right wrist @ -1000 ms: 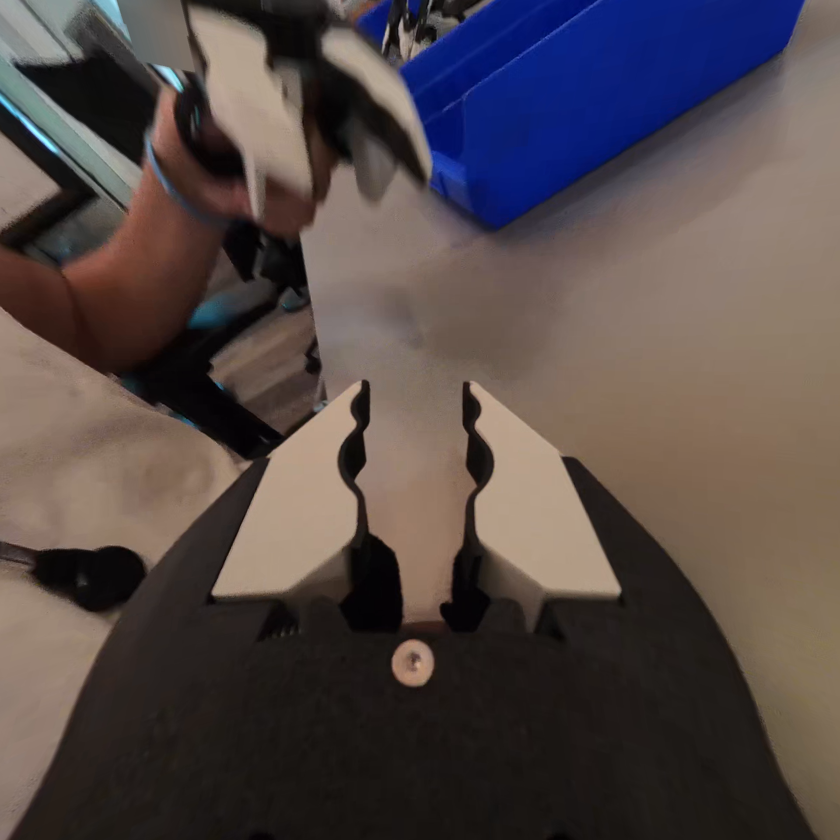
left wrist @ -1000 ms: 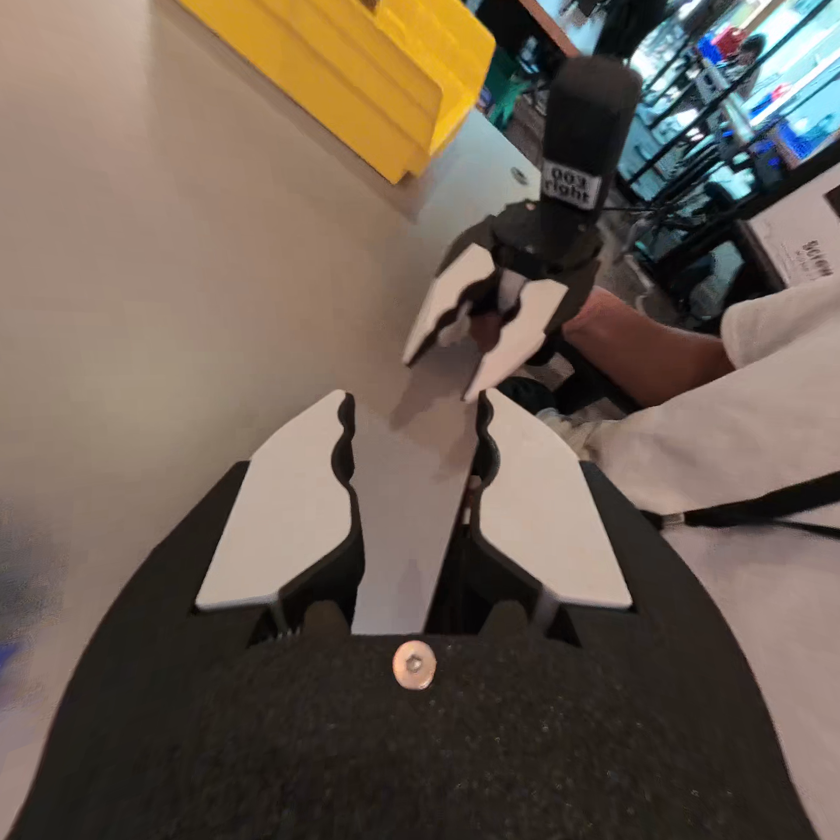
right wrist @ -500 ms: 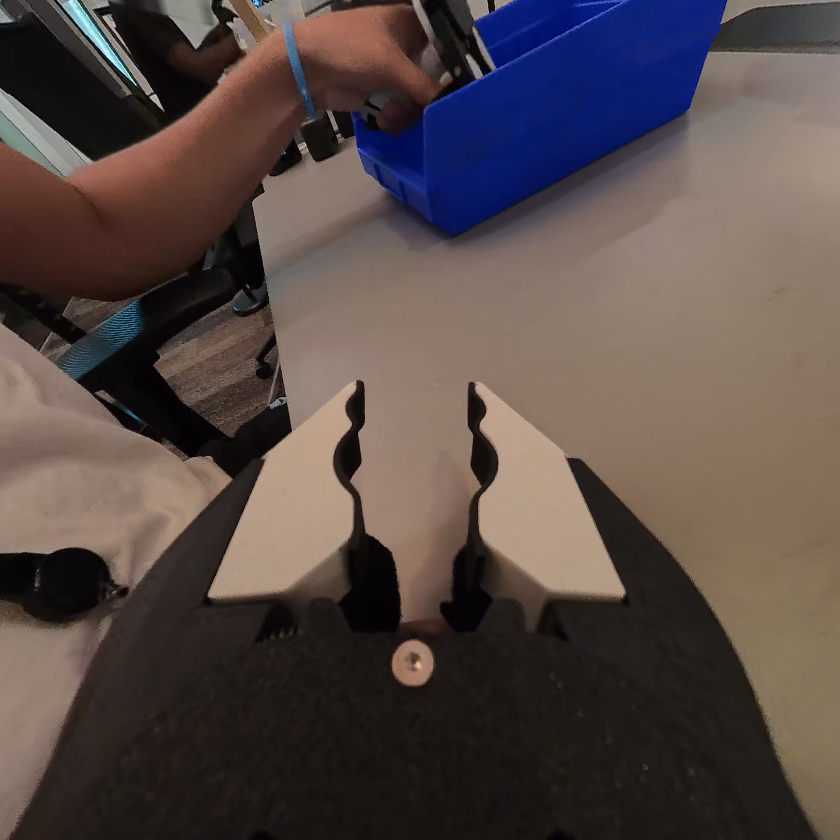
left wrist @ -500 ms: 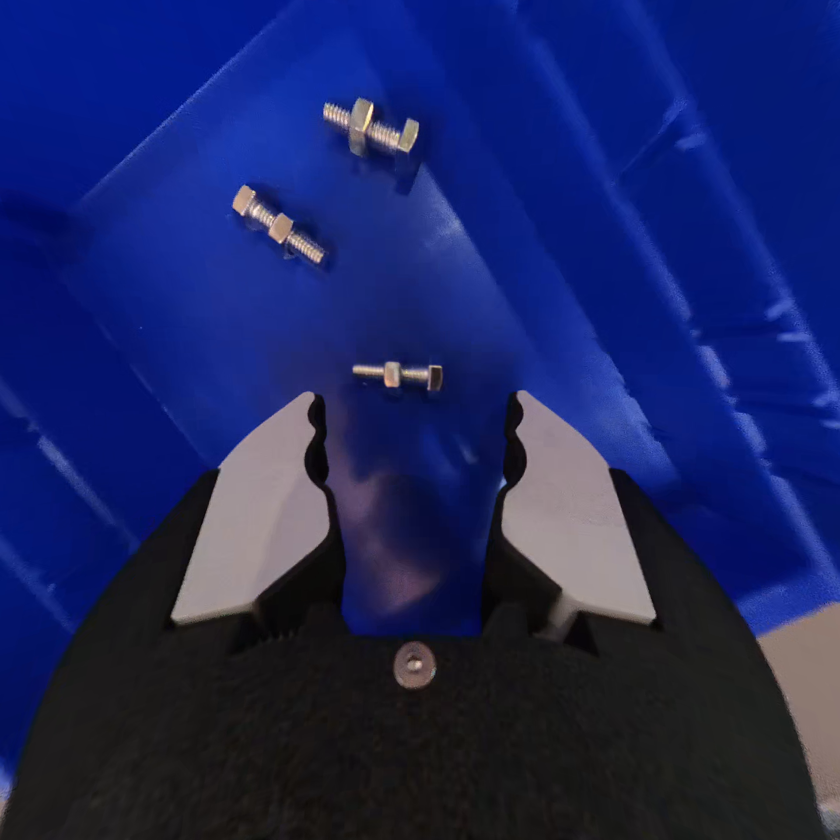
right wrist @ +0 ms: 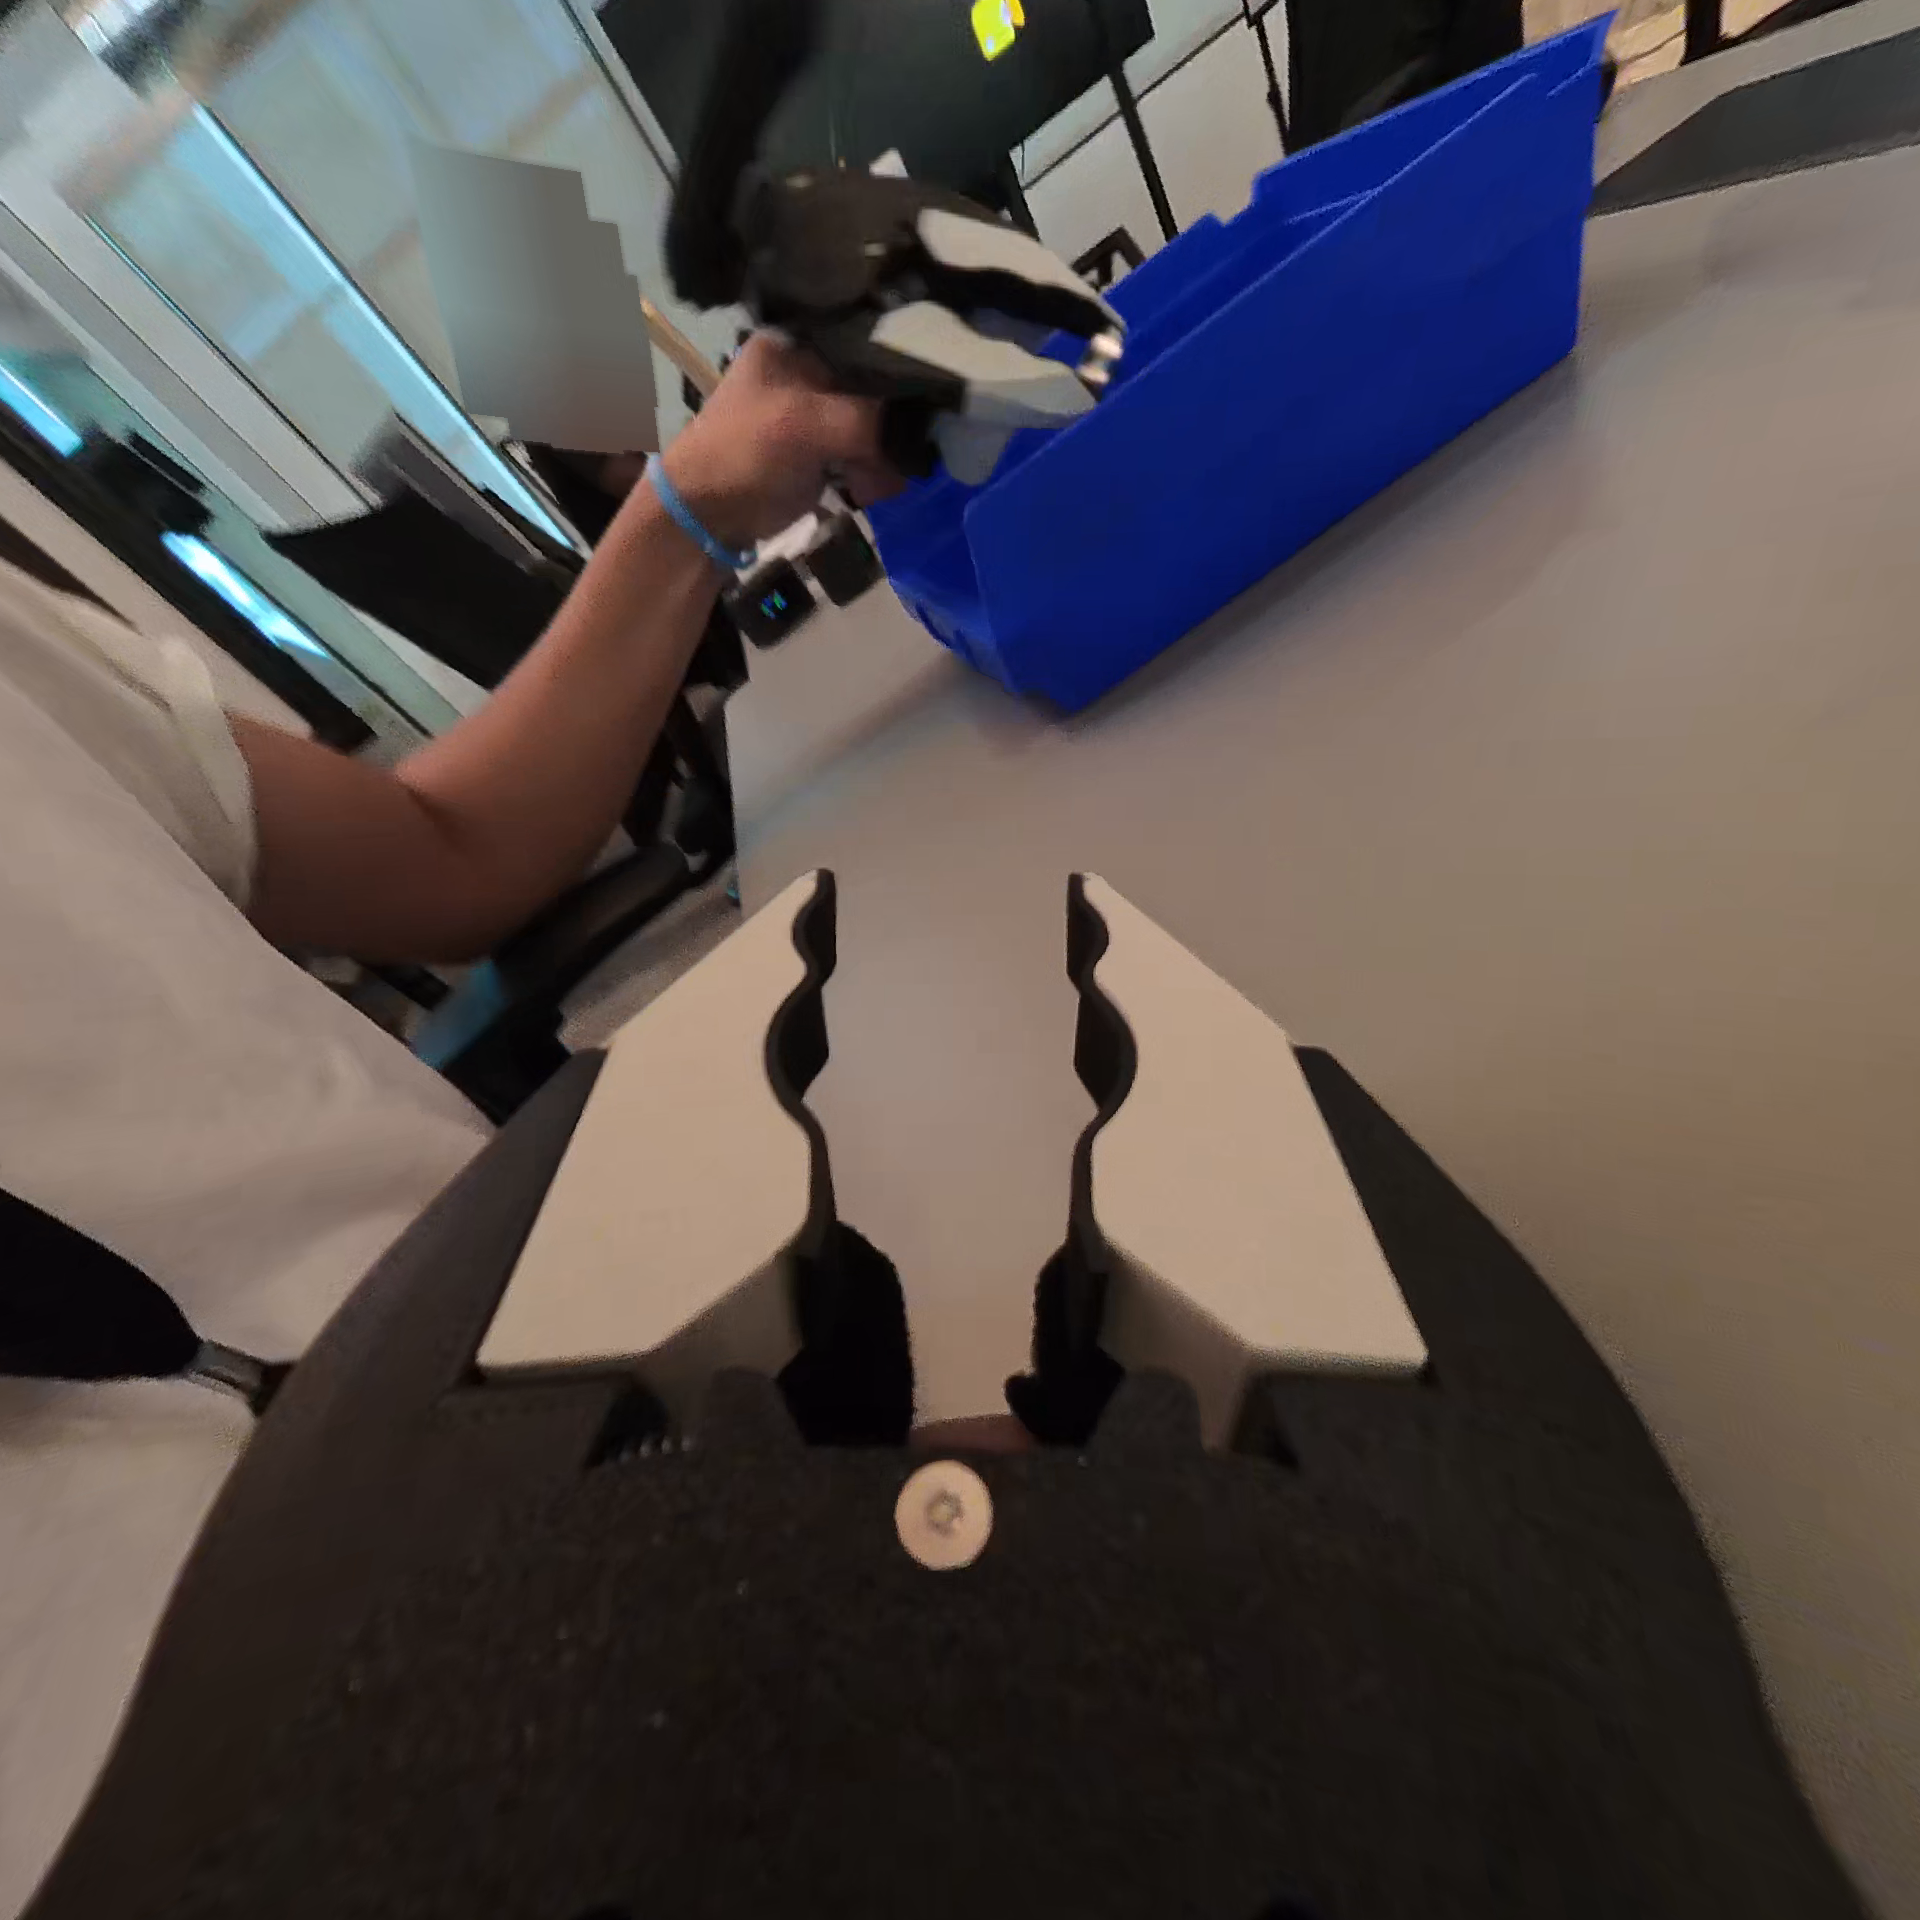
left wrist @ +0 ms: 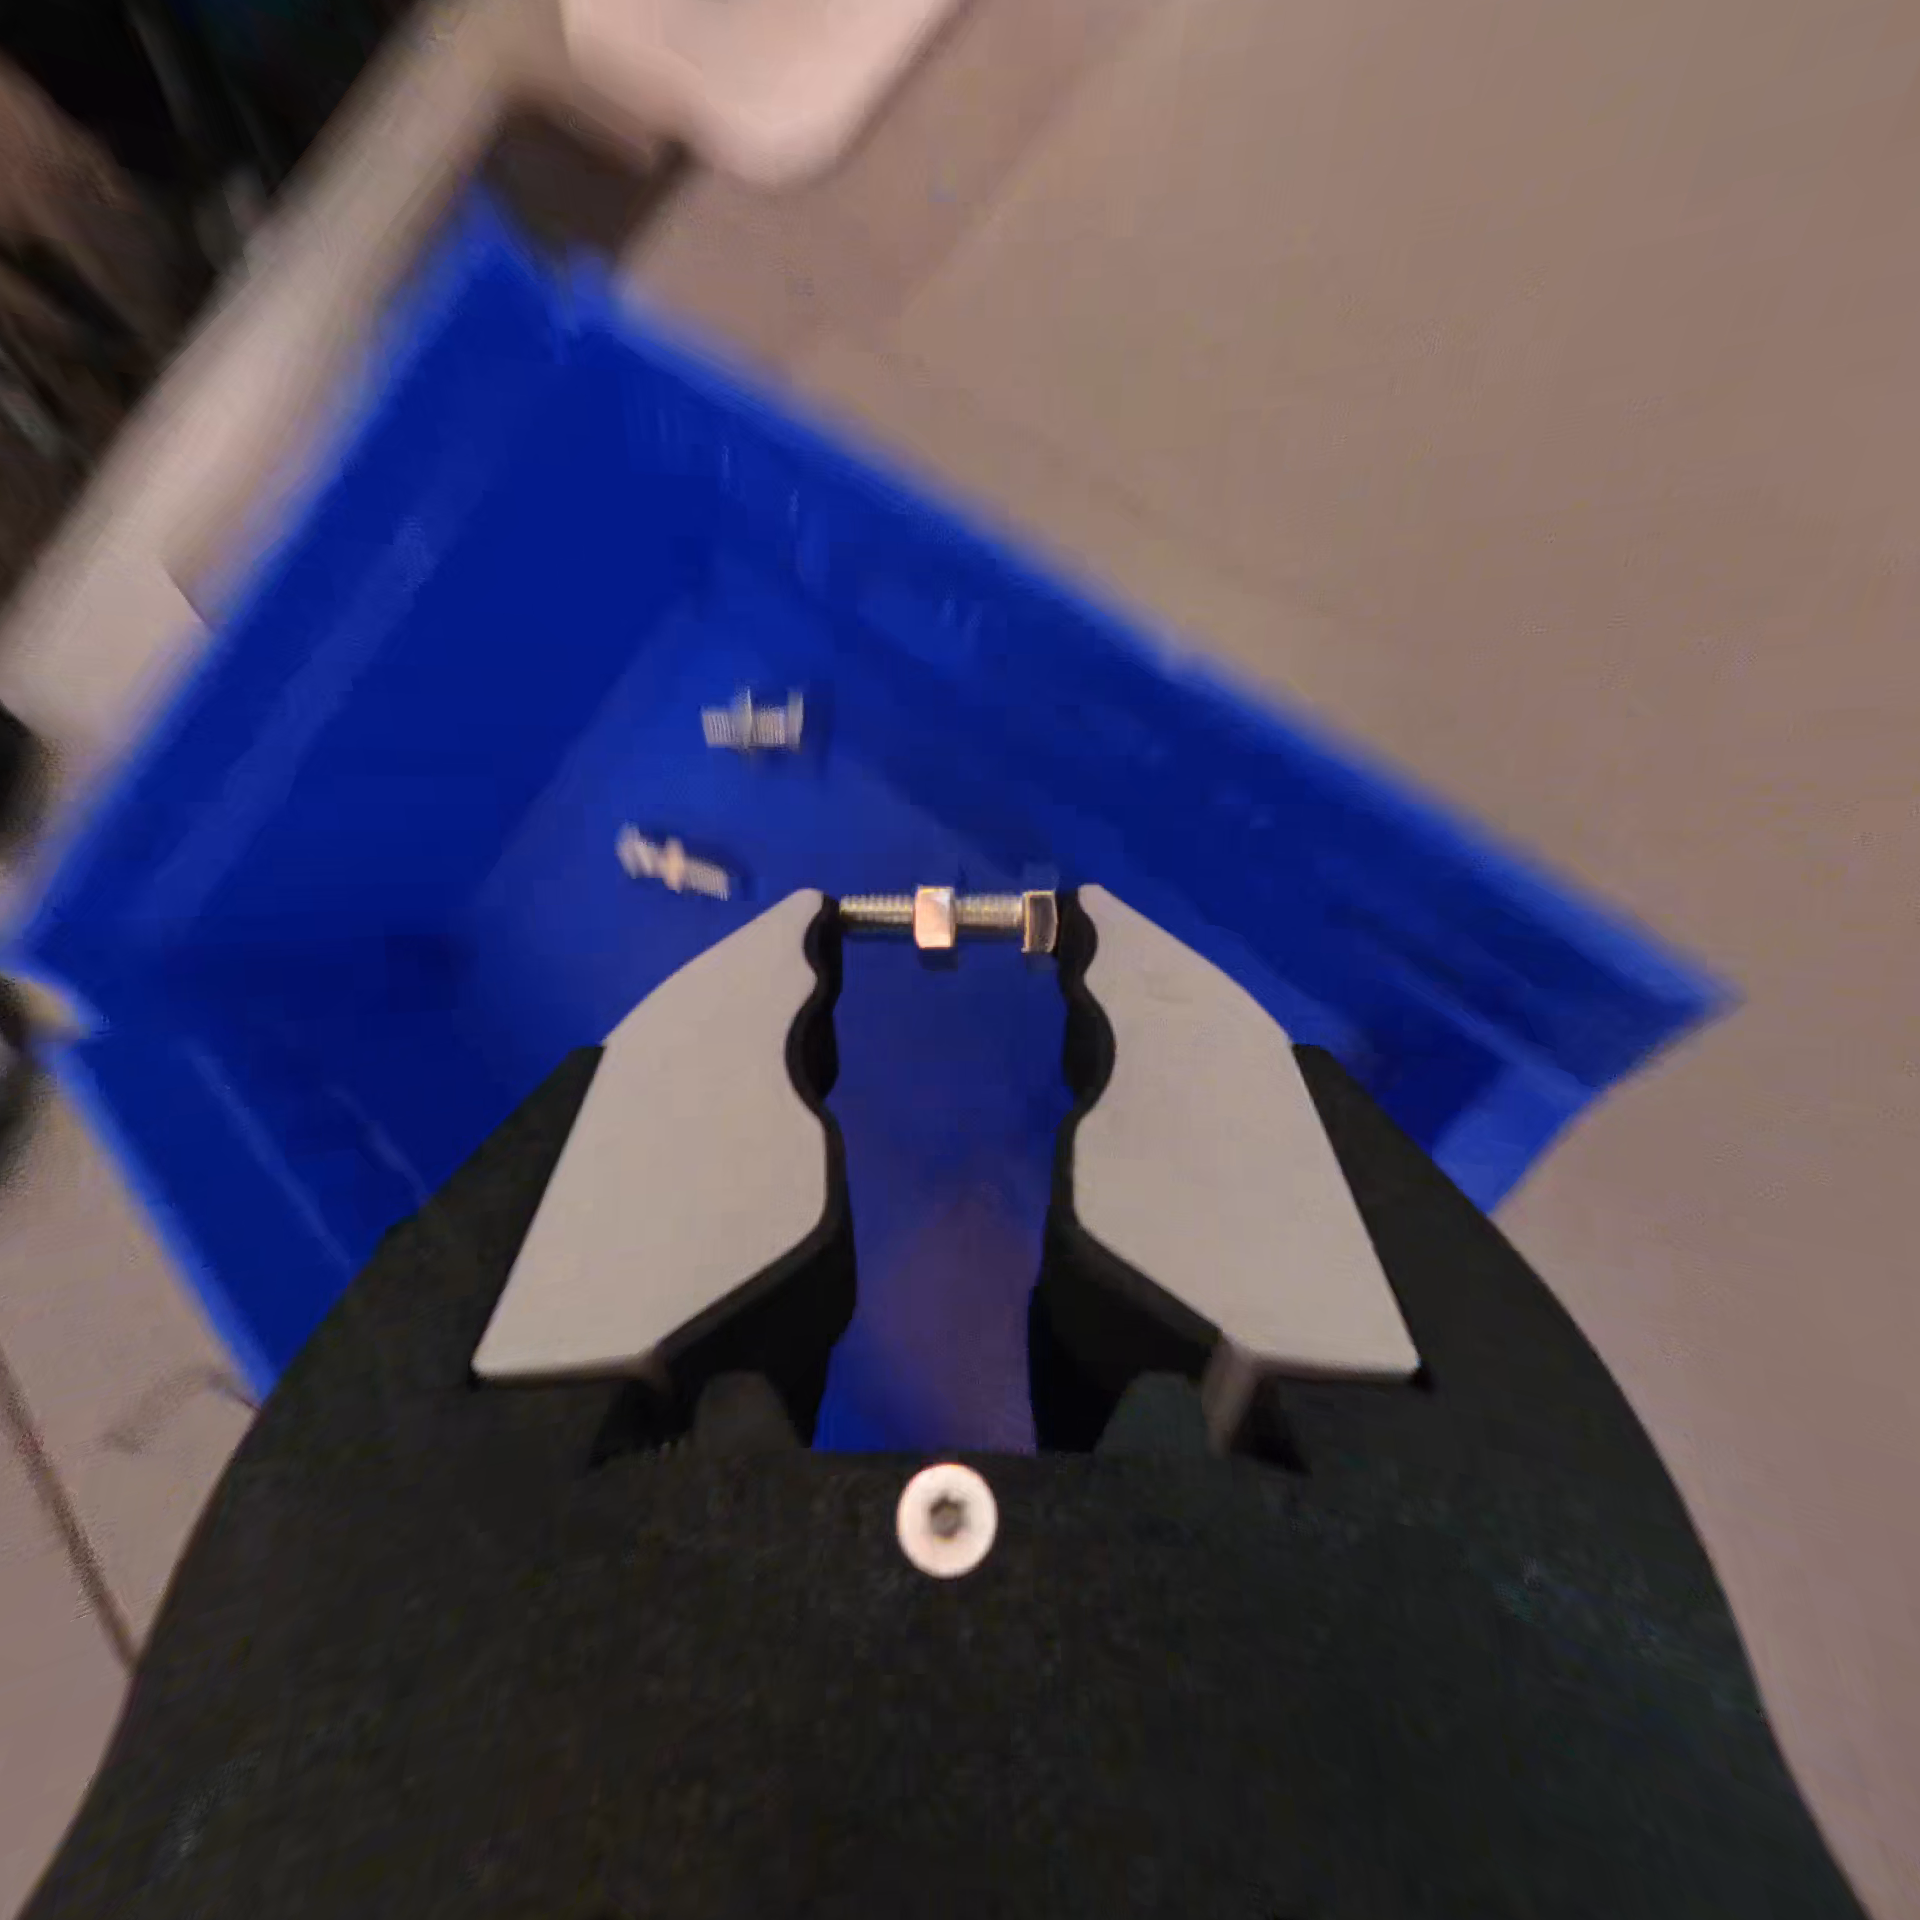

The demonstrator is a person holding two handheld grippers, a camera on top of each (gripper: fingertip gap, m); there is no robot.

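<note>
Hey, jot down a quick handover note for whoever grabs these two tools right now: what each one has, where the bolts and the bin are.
Left tool: shut on a bolt with a nut, gripped end to end at the fingertips, raised above the blue bin.
Right tool: open, empty, low over the grey table, away from the bin.
Bin: on the table; two more bolts with nuts lie on its floor, blurred.
Done: one bolt is gripped and off the bin floor.
Left: the other two bolts are in the bin, untouched.
</note>
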